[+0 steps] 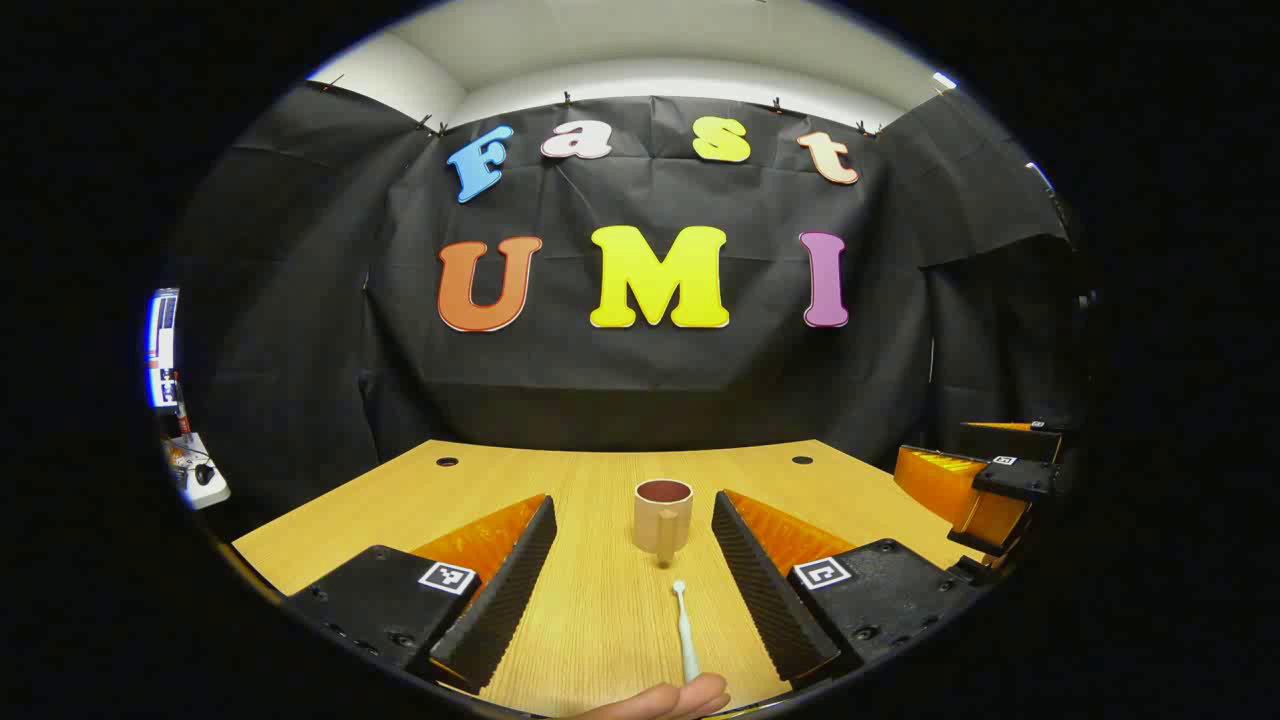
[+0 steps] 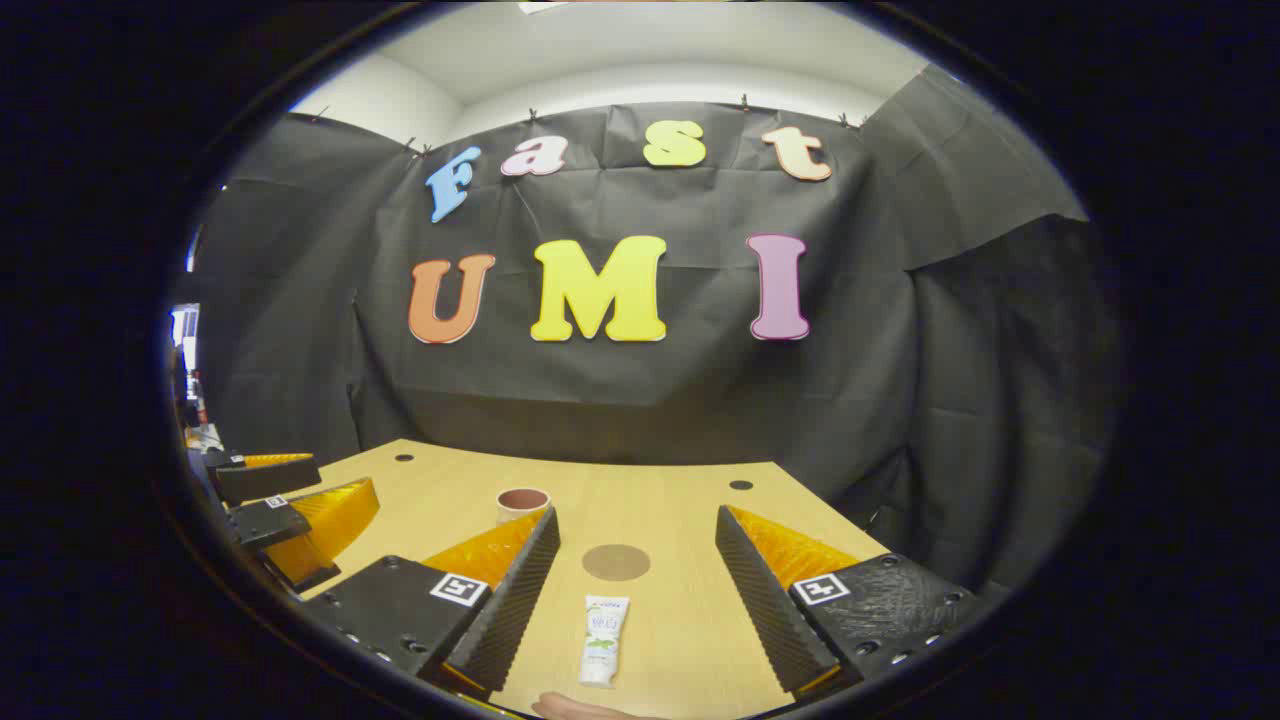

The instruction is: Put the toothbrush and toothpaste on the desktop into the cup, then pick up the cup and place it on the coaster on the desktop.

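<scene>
The left gripper [image 1: 635, 585] hovered low over the desk [image 1: 600, 480] with its ridged fingers spread wide and holding nothing. Between them, toward 6 o'clock in the left gripper view, a slim pale toothbrush [image 1: 685, 635] lay flat on the wood-grain surface, its small round head pointing away from the camera and a fingertip [image 1: 670, 700] resting at its near end. Beyond it, at 12 o'clock from the gripper, the beige cup [image 1: 663, 518] stood upright with its handle facing the camera and its dark interior holding nothing visible. The other gripper showed at 3 o'clock.

The right gripper [image 2: 632, 590] was likewise spread and gripping nothing. In the right gripper view a white toothpaste [image 2: 604, 627] tube lay flat between its fingers, cap end nearest the camera, with part of a hand [image 2: 575, 708] just below it. Past the tube, a flat round brown coaster [image 2: 616, 562] sat bare on the desk. The cup [image 2: 523, 503] stood at 11 o'clock, partly hidden behind the gripper's finger, well apart from the coaster.
</scene>
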Demonstrator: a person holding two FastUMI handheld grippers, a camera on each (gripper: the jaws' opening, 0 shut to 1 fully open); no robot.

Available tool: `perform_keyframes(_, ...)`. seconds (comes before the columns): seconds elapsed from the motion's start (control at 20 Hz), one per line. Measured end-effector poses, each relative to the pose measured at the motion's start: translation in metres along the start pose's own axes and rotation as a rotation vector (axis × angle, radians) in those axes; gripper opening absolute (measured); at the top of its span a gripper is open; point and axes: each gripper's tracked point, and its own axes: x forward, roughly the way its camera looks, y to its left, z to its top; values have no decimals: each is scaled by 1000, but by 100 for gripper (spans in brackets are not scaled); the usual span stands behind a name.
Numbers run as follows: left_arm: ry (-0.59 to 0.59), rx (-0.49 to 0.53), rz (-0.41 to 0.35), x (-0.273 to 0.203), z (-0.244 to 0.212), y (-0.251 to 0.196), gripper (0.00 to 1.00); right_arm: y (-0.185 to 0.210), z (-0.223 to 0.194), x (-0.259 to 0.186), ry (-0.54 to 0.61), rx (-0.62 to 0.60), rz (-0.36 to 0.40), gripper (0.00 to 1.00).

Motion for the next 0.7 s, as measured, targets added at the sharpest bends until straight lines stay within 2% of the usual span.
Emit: perform_keyframes(0.7,32,-19,-9,7,-12,-4,99,7,-2,-1,-17,-30,23,95)
